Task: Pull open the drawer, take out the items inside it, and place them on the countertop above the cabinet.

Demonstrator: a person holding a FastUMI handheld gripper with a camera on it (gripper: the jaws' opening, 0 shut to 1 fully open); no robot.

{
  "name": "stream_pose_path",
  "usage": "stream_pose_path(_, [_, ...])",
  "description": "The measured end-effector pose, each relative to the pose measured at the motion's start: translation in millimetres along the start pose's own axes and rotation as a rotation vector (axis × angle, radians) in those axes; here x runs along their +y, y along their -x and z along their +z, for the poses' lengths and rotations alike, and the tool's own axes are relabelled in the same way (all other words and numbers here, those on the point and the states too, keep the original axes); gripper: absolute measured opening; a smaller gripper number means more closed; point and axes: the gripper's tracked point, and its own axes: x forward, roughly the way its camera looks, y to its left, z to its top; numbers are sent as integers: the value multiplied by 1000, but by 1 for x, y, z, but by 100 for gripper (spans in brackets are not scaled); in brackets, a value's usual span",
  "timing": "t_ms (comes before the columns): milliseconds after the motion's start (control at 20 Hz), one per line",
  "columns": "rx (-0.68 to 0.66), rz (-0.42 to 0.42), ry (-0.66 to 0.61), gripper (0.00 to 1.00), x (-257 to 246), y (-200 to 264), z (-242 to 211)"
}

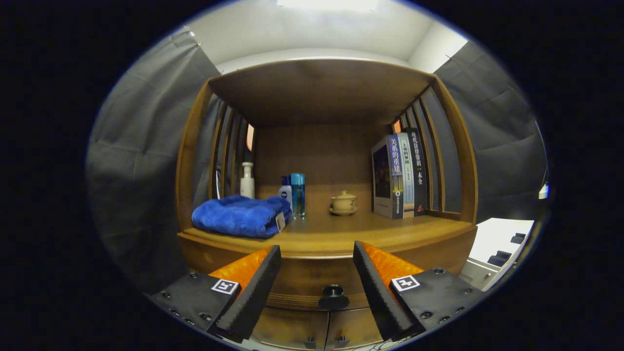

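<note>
Between spread tool [317,261] fingers, round drawer knob [334,295]

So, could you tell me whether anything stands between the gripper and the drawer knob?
Nothing visible does: the gripper is open, and the dark drawer knob sits in the gap just ahead of its fingers, with only bare drawer front around it.

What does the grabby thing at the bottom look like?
The hand-held gripper has two wedge-shaped fingers with ridged inner pads. Each sits on a dark block dotted with screws, and each block carries a small square black-and-white marker.

Tool-mounted, facing cabinet [321,273] front, near
</note>
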Motion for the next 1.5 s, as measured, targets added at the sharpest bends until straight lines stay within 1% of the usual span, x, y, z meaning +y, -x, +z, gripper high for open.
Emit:
stream_pose_path(200, [96,-21,-15,99,-15,-12,-47])
stream_pose_path(300, [127,-29,-23,99,-19,-18,-62])
stream_pose_path(500, [172,-23,-32,99,-21,-21,-75])
stream_pose_path(700, [184,-17,-34,76,-22,-20,-81])
stream_pose_path(750, [202,-39,-23,71,-28,-19,-85])
stream_pose_path(900, [224,-43,-40,54,-27,-21,-85])
stream_pose_path(950, [256,-50,-34,51,-27,-21,-85])
stream_pose_path(1000, [306,-57,-24,51,-28,-22,-89])
stream_pose_path(1050, [351,-64,-27,47,-28,-21,-91])
stream_pose_path(1150, [422,-60,-5,45,-29,-18,-91])
stream_pose_path(1250, [418,0,57,42,-28,-16,-90])
stream_pose_path(1300, [412,3,53,42,-29,-17,-90])
stream_pose_path(1400, [421,-22,-21,42,-27,-17,-91])
stream_pose_path(1450, [421,-23,-41,34,-27,-15,-91])
stream_pose_path(1500, [428,-26,-26,34,-27,-13,-93])
